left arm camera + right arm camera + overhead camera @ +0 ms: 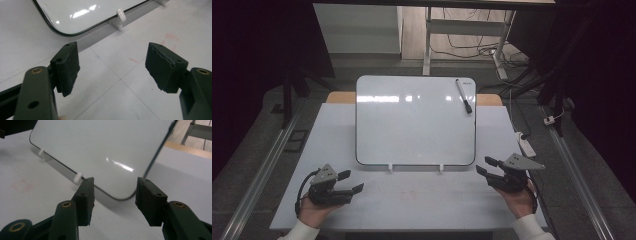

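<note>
Your left gripper (pixel 348 181) rests low over the pale grey table (pixel 412 200) with its jaws wide apart and nothing between them. Ahead of those jaws, a little beyond their tips, lies the rounded near corner of the whiteboard (pixel 82 12) — and one of its small white support clips (pixel 120 15) sits just past the gap, toward the right-hand jaw. Faint red marks (pixel 170 40) show on the table surface near that same jaw's tip.

Your right gripper (pixel 489 166) is likewise spread open and holds nothing. Straight beyond its jaws stands the whiteboard's other near corner (pixel 120 195), tilted back on its clips; one clip (pixel 78 177) sits just above the tip of the left-hand jaw, apart from it.

The black marker (pixel 464 95) lies on the whiteboard's far corner on your right side — well beyond the right gripper's jaws and farther still from the left's. Both your hands are near the table's front edge.
</note>
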Motion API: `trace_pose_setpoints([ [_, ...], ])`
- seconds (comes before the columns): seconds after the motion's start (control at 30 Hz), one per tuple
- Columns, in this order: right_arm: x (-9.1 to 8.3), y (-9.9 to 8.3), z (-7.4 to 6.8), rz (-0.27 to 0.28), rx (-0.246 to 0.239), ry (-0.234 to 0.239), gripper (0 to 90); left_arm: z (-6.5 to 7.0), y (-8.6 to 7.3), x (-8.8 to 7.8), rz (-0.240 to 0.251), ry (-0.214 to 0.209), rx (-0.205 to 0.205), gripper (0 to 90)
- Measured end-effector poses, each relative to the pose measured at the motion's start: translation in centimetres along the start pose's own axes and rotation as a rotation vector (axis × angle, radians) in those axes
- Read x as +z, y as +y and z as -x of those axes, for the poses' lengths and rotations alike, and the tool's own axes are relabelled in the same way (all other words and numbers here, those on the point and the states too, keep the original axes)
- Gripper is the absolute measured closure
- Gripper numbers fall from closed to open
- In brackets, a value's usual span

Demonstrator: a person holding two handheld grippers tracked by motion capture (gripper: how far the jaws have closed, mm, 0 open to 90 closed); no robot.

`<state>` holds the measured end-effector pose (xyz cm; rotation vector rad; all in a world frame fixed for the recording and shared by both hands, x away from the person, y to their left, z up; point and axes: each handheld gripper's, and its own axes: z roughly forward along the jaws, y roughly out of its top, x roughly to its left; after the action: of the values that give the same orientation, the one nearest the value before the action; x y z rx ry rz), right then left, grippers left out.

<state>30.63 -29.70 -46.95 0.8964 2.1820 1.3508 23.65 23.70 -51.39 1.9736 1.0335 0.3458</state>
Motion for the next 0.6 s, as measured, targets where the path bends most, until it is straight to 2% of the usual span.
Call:
trace_pose_setpoints([
  [0.27,-0.3,-2.4,0.7,-0.019,-0.006,-0.029,48.3,0.3,-0.1,0.3,-0.010,0.003,0.008,26.7],
  [0.6,-0.4,-2.6,0.9,-0.017,-0.013,-0.032,48.3,0.5,-0.1,0.4,-0.014,0.009,0.015,26.6],
])
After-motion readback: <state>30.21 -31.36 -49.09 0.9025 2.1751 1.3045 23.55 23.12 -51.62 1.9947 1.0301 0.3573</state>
